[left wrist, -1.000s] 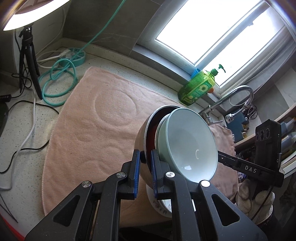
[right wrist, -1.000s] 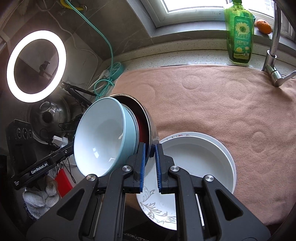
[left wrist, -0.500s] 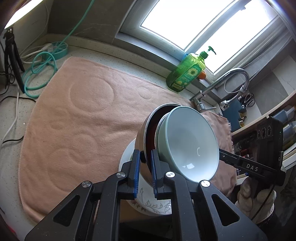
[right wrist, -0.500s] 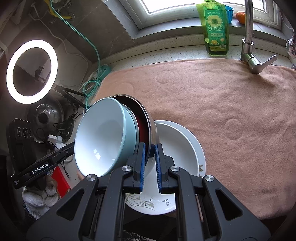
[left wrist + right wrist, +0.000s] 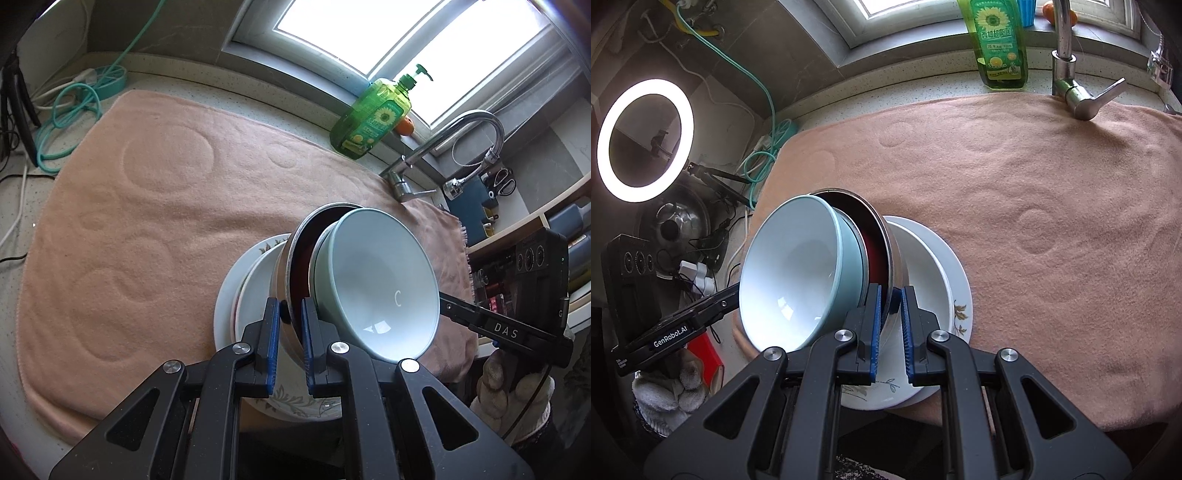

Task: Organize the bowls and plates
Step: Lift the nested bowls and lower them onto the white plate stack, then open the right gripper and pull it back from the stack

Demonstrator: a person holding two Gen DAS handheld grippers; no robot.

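Note:
A steel bowl (image 5: 295, 254) with a dark red inside hangs tilted in the air, and a pale blue bowl (image 5: 380, 284) is nested in it. My left gripper (image 5: 288, 325) is shut on the steel rim from one side. On the opposite side, my right gripper (image 5: 889, 314) is shut on the same rim of the steel bowl (image 5: 886, 236). The blue bowl (image 5: 790, 269) faces away from it. Directly below the bowls, a stack of white floral plates (image 5: 229, 299) (image 5: 955, 291) lies on the pink towel.
The pink towel (image 5: 147, 221) covers the counter. A green soap bottle (image 5: 369, 122) and a tap (image 5: 458, 136) stand at the back by the window. Teal cable coils (image 5: 62, 122) lie at the left. A ring light (image 5: 644, 134) and a gloved hand (image 5: 513, 395) are beside the counter.
Both grippers have carried the nested bowls sideways along the towel and slightly down. The plate stack now shows further out from under the bowls. Both grips are unchanged.

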